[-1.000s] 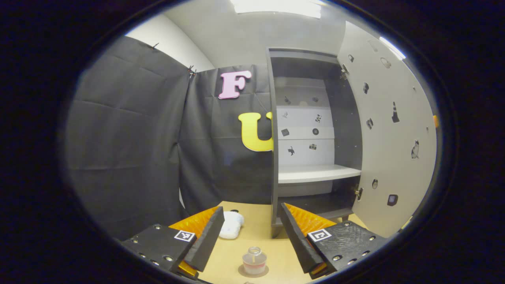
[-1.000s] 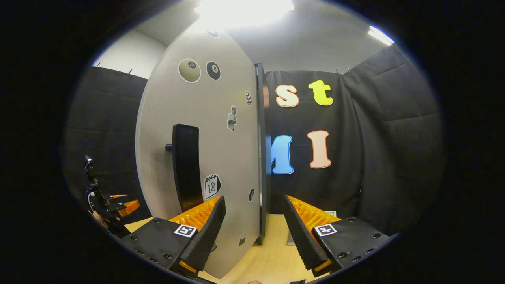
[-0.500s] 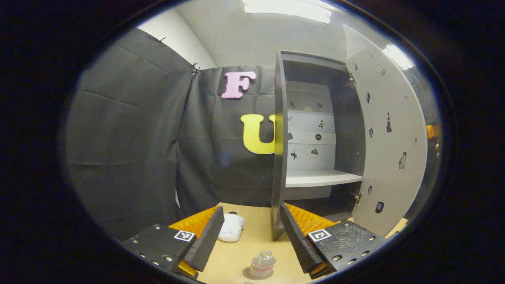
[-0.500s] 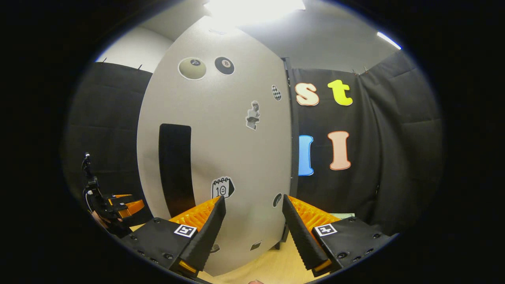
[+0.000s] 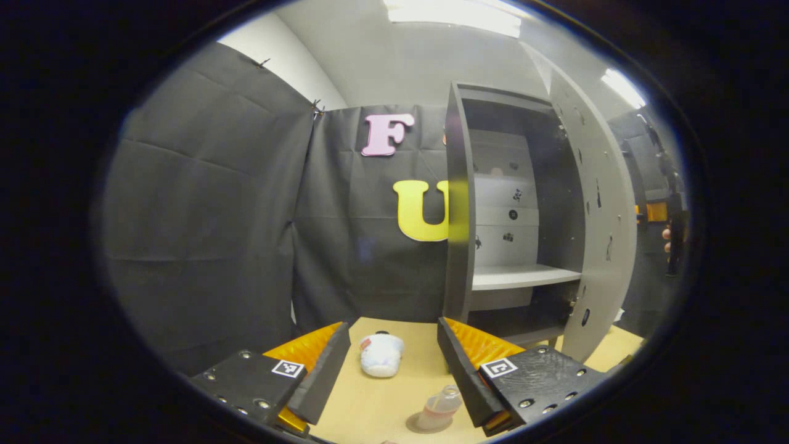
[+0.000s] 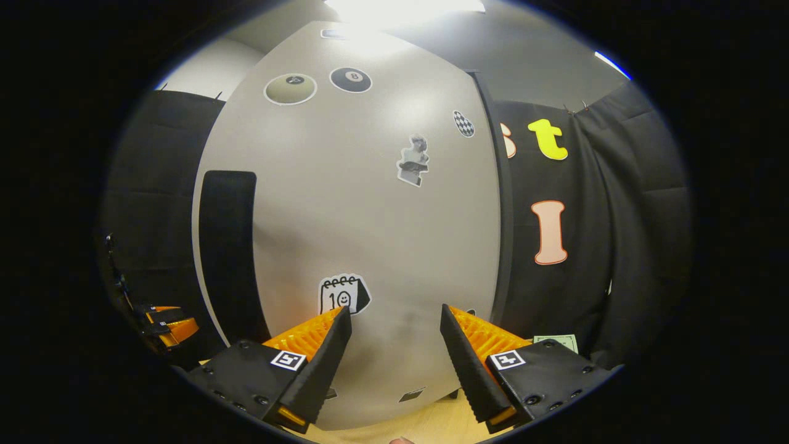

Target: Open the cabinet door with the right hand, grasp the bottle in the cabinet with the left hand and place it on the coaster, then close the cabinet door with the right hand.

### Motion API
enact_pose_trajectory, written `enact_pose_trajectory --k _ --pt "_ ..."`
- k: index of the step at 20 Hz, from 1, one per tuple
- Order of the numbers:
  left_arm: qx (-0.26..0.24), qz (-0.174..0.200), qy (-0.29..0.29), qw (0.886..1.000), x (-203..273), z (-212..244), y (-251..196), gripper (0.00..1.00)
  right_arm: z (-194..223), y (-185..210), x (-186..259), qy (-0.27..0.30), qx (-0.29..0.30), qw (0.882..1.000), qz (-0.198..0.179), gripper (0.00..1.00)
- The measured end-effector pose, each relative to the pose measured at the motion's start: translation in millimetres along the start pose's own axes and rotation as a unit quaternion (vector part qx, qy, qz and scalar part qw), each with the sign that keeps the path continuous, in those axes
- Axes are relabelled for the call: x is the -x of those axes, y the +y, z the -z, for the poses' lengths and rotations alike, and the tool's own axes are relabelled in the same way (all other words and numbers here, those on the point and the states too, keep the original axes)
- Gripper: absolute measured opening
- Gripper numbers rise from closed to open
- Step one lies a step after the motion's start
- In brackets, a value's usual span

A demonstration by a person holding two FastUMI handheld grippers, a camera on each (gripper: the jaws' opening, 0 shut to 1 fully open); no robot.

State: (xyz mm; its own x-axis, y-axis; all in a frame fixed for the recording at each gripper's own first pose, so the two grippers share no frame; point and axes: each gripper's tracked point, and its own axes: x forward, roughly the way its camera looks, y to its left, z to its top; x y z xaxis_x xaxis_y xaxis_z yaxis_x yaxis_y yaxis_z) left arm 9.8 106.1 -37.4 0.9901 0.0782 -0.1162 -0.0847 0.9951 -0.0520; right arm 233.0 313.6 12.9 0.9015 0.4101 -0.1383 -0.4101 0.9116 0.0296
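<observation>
A small clear bottle [image 5: 439, 407] stands on a round coaster [image 5: 414, 427] on the wooden table, just below my left gripper [image 5: 391, 328]. That gripper is open and empty, and its right finger hides part of the bottle. The grey cabinet [image 5: 457, 209] stands ahead on the right, its door [image 5: 607, 209] swung partway in and its white shelf [image 5: 524, 276] bare. In the right gripper view the door's sticker-covered outer face [image 6: 370, 216] is close in front, with its black handle [image 6: 225, 246] at the left. My right gripper [image 6: 394, 311] is open, fingertips near the door face.
A white crumpled object [image 5: 381, 354] lies on the table [image 5: 370, 407] left of the cabinet. A hand with the other gripper [image 5: 669, 237] shows past the door's edge. The left gripper [image 6: 163, 320] shows low at the left of the right gripper view.
The door has swung further toward shut, turning face-on to my right gripper, which followed it. My left gripper drifted so the bottle and coaster slid right in its view.
</observation>
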Motion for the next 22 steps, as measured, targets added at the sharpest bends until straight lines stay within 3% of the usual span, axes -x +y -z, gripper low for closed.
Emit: enact_pose_trajectory --k 1,7,8,14,22 --pt "-0.005 -0.002 0.003 1.000 0 6 11 0.88 1 3 -9 0.000 -0.004 1.000 -0.002 0.93" --pt "-0.009 -0.012 0.009 1.000 14 11 34 0.88 1 18 -55 -0.014 -0.040 0.999 0.005 0.93" --pt "-0.012 -0.016 0.010 1.000 17 11 40 0.88 0 19 -56 -0.019 -0.042 0.999 0.011 0.89" --pt "-0.008 -0.033 0.009 0.999 28 13 65 0.86 -4 20 -57 -0.033 -0.055 0.997 0.032 0.93" --pt "-0.012 -0.012 0.011 1.000 19 15 44 0.88 -5 21 -50 -0.039 -0.063 0.996 0.045 0.94"
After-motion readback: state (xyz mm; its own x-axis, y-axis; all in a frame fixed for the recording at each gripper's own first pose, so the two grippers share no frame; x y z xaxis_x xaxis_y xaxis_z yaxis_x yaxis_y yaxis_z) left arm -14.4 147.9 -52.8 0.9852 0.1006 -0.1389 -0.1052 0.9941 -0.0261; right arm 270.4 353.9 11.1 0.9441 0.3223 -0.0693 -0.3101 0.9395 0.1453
